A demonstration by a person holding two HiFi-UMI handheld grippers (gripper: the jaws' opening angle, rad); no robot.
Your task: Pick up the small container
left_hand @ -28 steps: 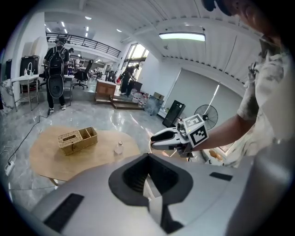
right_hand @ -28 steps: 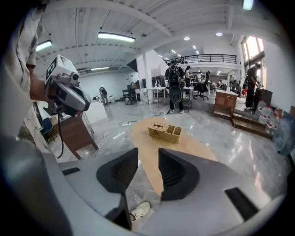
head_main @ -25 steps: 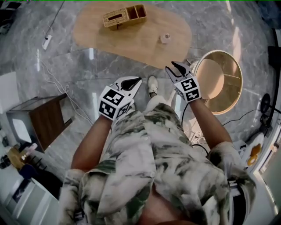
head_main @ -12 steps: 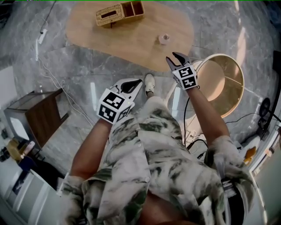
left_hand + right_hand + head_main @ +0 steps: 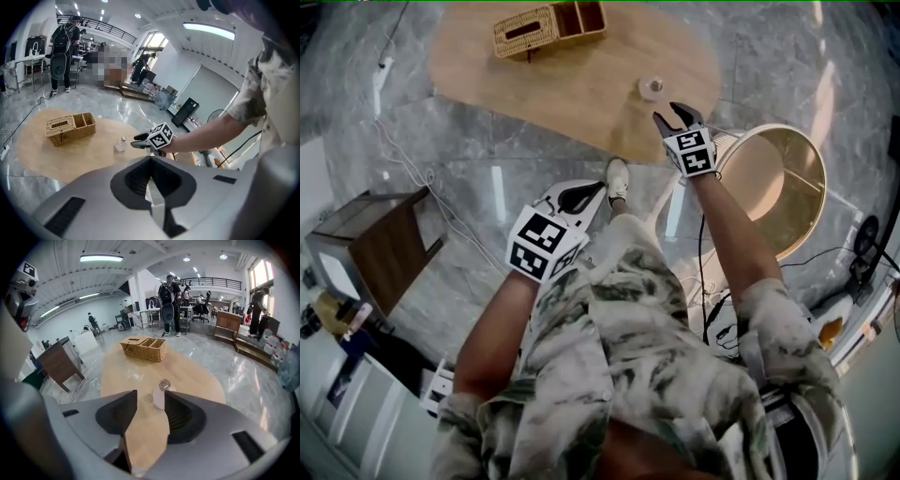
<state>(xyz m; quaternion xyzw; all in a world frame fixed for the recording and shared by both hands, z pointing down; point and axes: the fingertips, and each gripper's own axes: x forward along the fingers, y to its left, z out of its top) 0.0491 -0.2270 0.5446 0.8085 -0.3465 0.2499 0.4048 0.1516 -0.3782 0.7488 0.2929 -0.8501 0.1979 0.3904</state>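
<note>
The small container (image 5: 652, 88) is a clear little jar with a round cap, upright on the pale oval wooden table (image 5: 581, 84). My right gripper (image 5: 675, 113) hovers just short of it, open, its jaws having just been opening with nothing between them. In the right gripper view the jar (image 5: 162, 386) stands just past the fingertips of the right gripper (image 5: 150, 401), slightly right of the gap. My left gripper (image 5: 584, 193) hangs back over the floor, shut and empty. The left gripper (image 5: 151, 164) looks toward the jar (image 5: 121, 144) and the right gripper (image 5: 139, 139).
A wicker basket (image 5: 549, 25) with compartments sits at the table's far end. A round wooden stool (image 5: 778, 178) stands right of my right arm. A dark wooden cabinet (image 5: 380, 239) is at left, with a cable and power strip (image 5: 381, 69) on the marble floor. People stand far off.
My right gripper has moved forward and down over the table edge toward the jar, and its jaws stand wider. The left gripper has dropped a little.
</note>
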